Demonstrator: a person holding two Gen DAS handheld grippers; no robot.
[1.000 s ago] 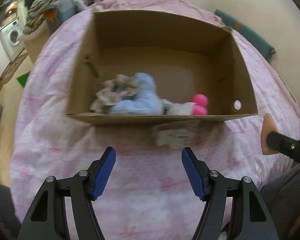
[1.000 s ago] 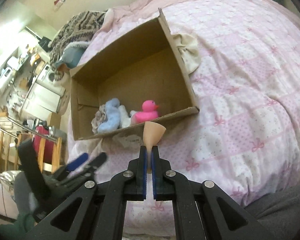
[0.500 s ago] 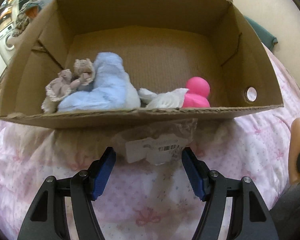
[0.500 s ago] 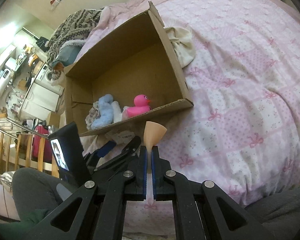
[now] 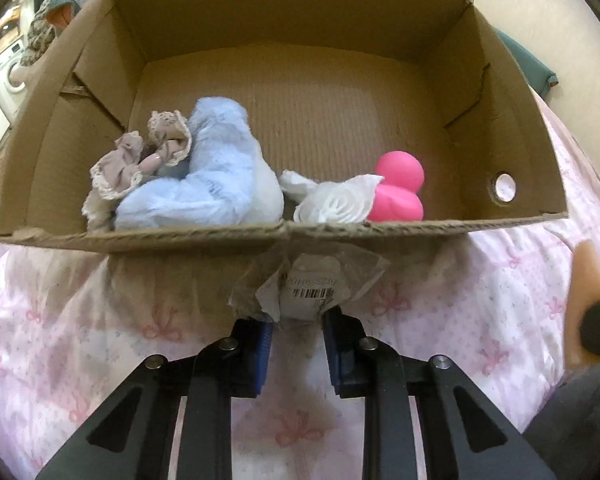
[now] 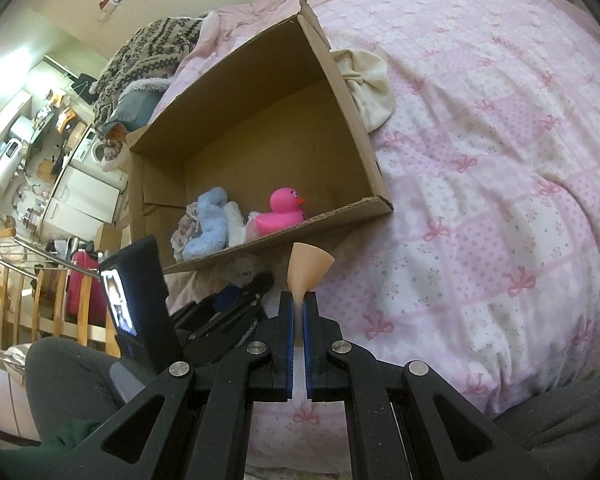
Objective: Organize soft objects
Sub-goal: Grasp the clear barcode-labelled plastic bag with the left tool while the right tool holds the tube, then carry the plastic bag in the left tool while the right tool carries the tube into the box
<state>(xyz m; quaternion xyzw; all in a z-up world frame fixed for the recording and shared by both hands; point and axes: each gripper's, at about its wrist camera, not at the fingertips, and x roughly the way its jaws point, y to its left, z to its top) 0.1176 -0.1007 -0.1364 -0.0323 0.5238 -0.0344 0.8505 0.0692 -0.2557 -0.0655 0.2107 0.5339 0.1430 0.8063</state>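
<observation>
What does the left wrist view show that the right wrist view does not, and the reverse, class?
Only the left wrist view shows the barcode label on the clear plastic packet that the left gripper has closed on, and the round hole in the box wall. Only the right wrist view shows the cream cloth behind the box and the right gripper shut on the peach funnel. Both show the cardboard box, pink duck and blue plush.

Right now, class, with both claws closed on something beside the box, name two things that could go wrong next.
1. The left claw pinches only the edge of the crinkled plastic bag, which touches the cardboard box; it may slip free or drag the box.
2. The right claw grips only the thin end of the peach sponge; it could drop onto the pink quilt.
</observation>
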